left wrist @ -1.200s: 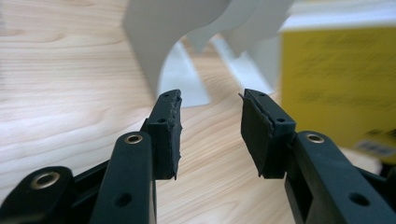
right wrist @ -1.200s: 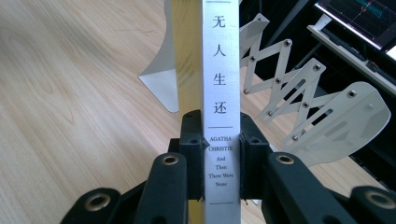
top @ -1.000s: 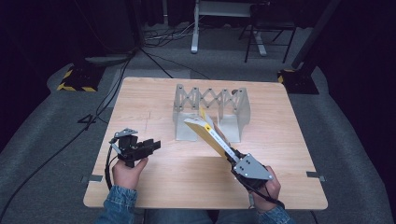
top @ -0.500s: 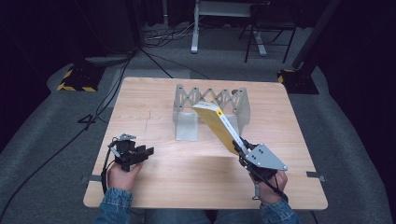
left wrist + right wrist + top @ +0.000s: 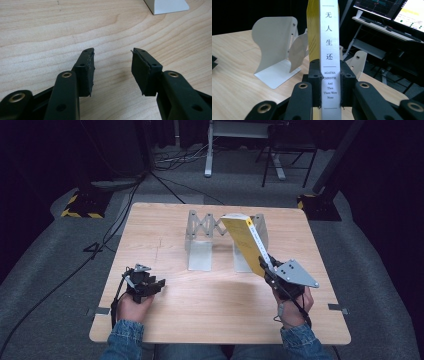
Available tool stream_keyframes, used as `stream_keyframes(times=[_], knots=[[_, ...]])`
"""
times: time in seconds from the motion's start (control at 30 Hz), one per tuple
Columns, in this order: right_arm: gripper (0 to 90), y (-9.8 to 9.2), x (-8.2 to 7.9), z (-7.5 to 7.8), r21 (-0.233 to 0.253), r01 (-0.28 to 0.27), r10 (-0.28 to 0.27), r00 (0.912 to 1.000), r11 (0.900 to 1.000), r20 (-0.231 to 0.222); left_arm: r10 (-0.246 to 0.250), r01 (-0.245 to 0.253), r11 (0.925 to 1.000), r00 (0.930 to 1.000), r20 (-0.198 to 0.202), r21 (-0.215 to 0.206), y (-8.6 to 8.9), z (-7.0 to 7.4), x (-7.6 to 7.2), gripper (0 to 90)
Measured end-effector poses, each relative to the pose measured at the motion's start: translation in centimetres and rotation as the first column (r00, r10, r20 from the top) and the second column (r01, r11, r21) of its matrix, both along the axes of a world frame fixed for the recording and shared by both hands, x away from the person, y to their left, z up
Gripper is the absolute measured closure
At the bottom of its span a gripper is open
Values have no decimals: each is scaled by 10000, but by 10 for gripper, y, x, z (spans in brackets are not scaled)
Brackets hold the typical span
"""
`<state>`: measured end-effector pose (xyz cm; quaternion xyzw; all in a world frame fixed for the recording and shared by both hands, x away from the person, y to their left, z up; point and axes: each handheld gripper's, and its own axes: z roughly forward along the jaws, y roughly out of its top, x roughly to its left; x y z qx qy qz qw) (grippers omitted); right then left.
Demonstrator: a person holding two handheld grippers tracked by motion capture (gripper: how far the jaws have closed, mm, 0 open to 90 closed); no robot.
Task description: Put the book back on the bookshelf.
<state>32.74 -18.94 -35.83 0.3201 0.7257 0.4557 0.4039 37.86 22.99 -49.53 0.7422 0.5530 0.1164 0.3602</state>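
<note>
Left gripper: rests low on the table, jaws wide apart, holding nothing.
Bookend rack: stands mid-table, slots open.
Book: tilted, long axis leaning toward the rack, above its right slot.
Right gripper: jaws clamped on the book's spine; the nearer hand.

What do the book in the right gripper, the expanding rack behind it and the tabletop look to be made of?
Book: paper, apparently a paperback, with a smooth white printed spine and yellow cover.
Rack: likely thin sheet metal with a matte pale grey painted coat, going by its bent base, thin edges and rivets.
Tabletop: light wood or wood veneer, with clear grain lines and a satin finish.
</note>
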Motion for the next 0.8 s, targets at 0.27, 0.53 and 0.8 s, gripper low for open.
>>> stream_keyframes(times=[0.27,0.53,0.8], knots=[[760,-6,23,7,699,624,-612,9980,9956,-185,-51,53,10000,9992,385,-36,-2,-3,2,519],[760,-4,46,10,1299,913,-866,9954,9873,-415,-111,108,9999,9988,471,58,-3,-4,2,514],[759,8,63,11,1490,1113,-1075,9936,9825,-333,-117,113,9999,9987,505,79,-3,-4,2,512]])
